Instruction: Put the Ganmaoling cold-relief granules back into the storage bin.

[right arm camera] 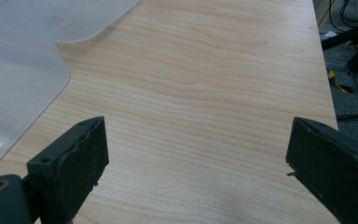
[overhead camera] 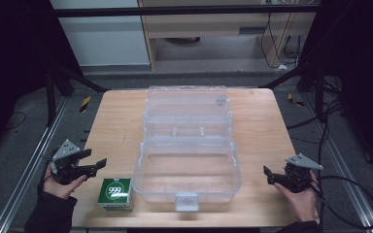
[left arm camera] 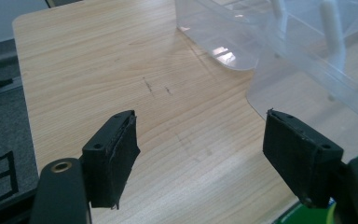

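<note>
The left claw (overhead camera: 93,164) is hovering at the near left corner of the table (overhead camera: 116,121), its jaws standing apart with nothing between them, and the green box (overhead camera: 116,193) is sitting on the table just beside it, close to the front left corner of the clear plastic case (overhead camera: 188,160). The case is lying open in the middle of the table, its lid folded back toward the far side. The right claw (overhead camera: 270,175) is waiting over the near right edge, jaws also wide apart and holding nothing, well away from the box. Judging from this layout, the work in hand is picking up the green box, probably to put it in the case. To do that well, the left claw is needing to swing toward the box and come down with one jaw on each of two opposite flat sides, square to them, so the cardboard is not crushed at a corner. The case wall is standing near the box, so the inner jaw is needing room there before closing.
</note>
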